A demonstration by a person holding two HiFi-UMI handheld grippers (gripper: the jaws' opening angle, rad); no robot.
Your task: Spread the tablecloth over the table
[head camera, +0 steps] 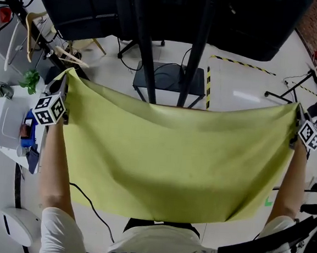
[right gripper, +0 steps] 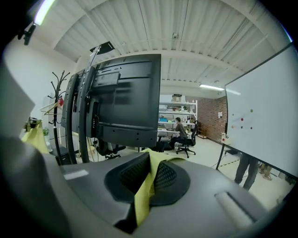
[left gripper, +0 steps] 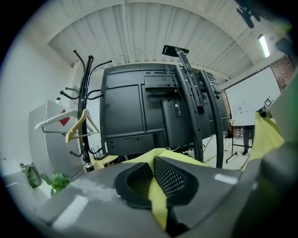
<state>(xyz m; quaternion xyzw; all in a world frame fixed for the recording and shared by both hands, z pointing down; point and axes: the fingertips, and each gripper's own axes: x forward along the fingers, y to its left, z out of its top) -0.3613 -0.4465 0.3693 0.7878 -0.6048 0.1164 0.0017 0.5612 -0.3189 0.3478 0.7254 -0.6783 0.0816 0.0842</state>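
Observation:
A yellow-green tablecloth (head camera: 178, 158) hangs stretched out flat between my two grippers, held up in the air in front of me. My left gripper (head camera: 65, 87) is shut on its upper left corner, and in the left gripper view a strip of the cloth (left gripper: 156, 197) is pinched between the black pads. My right gripper (head camera: 298, 116) is shut on the upper right corner, and in the right gripper view the cloth (right gripper: 146, 188) is clamped between the pads. The cloth's lower edge hangs against my body. No table top shows under the cloth.
A large black screen on a black stand (head camera: 170, 52) rises straight ahead. A coat rack with hangers (head camera: 28, 35) stands at the left, beside a white cabinet (head camera: 4, 123) with small items. A whiteboard (right gripper: 270, 111) is at the right, with people further back.

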